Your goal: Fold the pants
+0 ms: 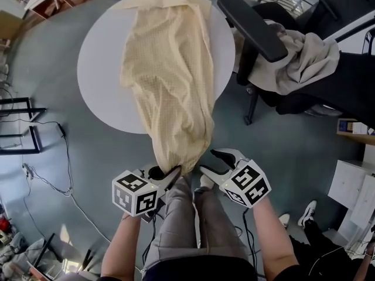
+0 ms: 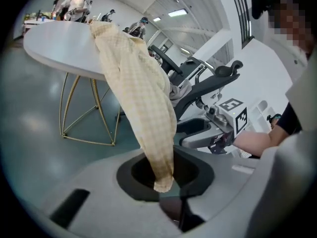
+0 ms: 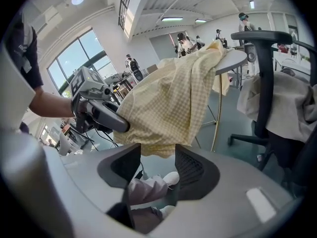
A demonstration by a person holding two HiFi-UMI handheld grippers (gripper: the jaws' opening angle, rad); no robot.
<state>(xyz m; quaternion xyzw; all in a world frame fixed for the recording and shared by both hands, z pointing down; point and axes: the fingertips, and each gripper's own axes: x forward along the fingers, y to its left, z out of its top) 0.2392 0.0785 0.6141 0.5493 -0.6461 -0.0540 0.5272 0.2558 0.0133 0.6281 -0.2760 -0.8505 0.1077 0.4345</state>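
My left tool (image 1: pixel 174 173) pinched the hem of the pale yellow checked pants (image 1: pixel 170 69) hanging off the round white table (image 1: pixel 99 57); right tool (image 1: pixel 212 164), unclenched, just beside.

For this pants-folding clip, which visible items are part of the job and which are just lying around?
Job: yellow checked pants, hanging off the round white table; left claw, shut on their lower end; right claw, open.
Lying about: office chair, beige cloth on it, floor cables.
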